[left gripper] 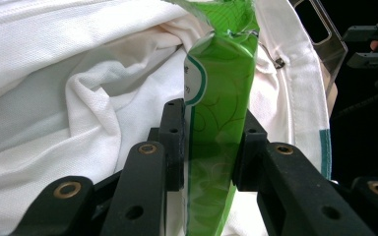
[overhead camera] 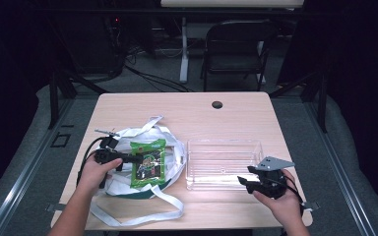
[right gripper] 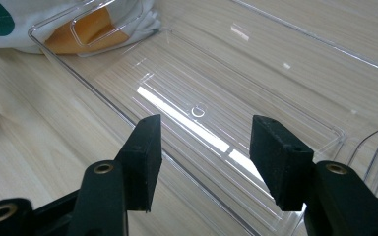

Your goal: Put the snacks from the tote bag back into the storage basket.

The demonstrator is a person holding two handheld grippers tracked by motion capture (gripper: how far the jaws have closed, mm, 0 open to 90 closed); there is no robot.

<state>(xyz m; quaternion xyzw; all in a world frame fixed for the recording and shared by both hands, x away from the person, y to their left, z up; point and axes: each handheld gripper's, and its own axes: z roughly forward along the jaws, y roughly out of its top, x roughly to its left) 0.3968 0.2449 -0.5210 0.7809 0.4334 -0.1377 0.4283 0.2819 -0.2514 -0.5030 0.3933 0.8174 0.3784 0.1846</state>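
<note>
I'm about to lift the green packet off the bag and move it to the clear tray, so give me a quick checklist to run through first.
1. Left gripper shut on the packet: ok, both pads press its sides.
2. Grip depth: ok, the packet sits well between the pads.
3. Bag cloth clear of the jaws: ok in the left gripper view, no cloth pinched.
4. Tray free to receive: ok, nothing lies in it.
5. Right gripper out of the way: not ok, it hangs open over the tray's near rim.
6. Bag straps clear of the packet: cannot tell.
</note>
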